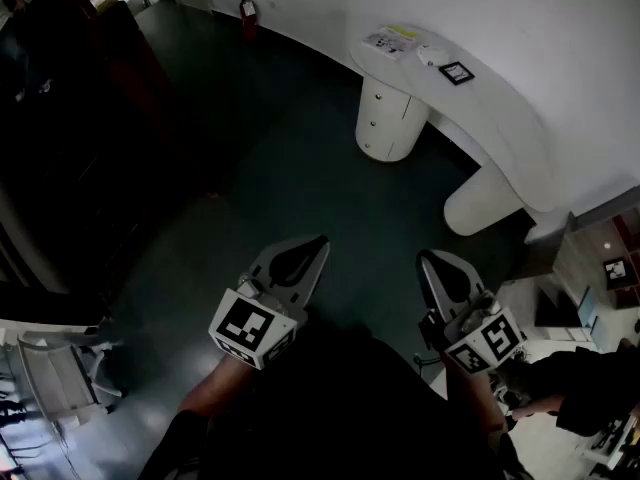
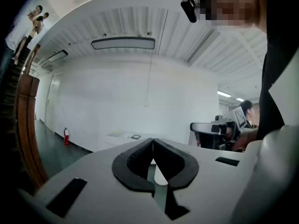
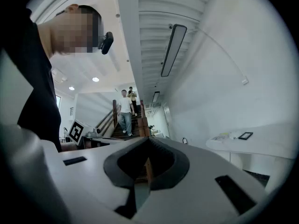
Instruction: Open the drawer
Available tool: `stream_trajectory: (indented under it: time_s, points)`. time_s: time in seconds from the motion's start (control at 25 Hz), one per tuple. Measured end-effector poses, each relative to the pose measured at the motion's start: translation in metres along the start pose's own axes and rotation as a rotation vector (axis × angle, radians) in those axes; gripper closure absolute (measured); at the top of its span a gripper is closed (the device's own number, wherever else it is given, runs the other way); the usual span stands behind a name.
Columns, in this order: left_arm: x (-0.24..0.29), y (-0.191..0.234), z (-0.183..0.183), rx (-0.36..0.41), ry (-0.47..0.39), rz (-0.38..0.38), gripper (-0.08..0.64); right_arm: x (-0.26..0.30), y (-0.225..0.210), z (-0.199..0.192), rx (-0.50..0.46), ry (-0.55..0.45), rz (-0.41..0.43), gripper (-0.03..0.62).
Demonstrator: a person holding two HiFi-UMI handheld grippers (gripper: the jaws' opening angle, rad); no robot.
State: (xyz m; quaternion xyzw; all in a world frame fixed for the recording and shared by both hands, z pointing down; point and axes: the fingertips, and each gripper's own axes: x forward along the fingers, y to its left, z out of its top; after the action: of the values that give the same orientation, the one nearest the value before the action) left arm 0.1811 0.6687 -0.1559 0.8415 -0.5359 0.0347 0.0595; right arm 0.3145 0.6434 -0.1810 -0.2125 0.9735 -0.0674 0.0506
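Well, from the head view you hold both grippers low over the dark floor (image 1: 300,168). The left gripper (image 1: 319,241) and right gripper (image 1: 424,259) are side by side, and each has its jaws pressed together with nothing in them. The round white drawer unit (image 1: 389,118) stands ahead of you under the near end of the curved white desk (image 1: 520,158). Its drawers look closed, and it is well apart from both grippers. On the desk above it lie some papers (image 1: 392,38) and a black-framed marker tile (image 1: 457,72). A red fire extinguisher (image 1: 247,16) stands by the wall further back.

In the left gripper view your left gripper (image 2: 153,140) is clenched, its dark pads meeting at the tips with no object between them. Beyond them you face a white wall (image 2: 140,101), with the fire extinguisher (image 2: 66,136) at its foot and the desk (image 2: 124,137) with its tile. A long ceiling lamp (image 2: 123,43) hangs above.

In the right gripper view your right gripper (image 3: 148,139) is likewise closed and empty. It points toward a wooden staircase (image 3: 140,125) where a person (image 3: 124,111) stands on the steps. The desk (image 3: 261,143) sits off to the right.
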Motion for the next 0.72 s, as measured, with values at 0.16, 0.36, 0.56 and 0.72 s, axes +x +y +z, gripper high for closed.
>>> stream_trajectory:
  time_s: [0.16, 0.36, 0.56, 0.72]
  points:
    - [-0.003, 0.009, -0.001, -0.006, 0.0, 0.004, 0.546, 0.011, 0.002, -0.001, -0.003, 0.001, 0.004, 0.577]
    - [-0.01, 0.023, -0.003, -0.009, -0.005, 0.007, 0.546, 0.027, 0.008, -0.004, -0.006, 0.002, 0.011, 0.577]
    - [-0.023, 0.043, -0.002, -0.003, -0.009, 0.004, 0.546, 0.049, 0.023, -0.004, -0.012, -0.004, 0.026, 0.577]
    - [-0.036, 0.057, -0.003, 0.013, -0.016, -0.018, 0.546, 0.068, 0.037, -0.002, -0.031, -0.025, 0.034, 0.577]
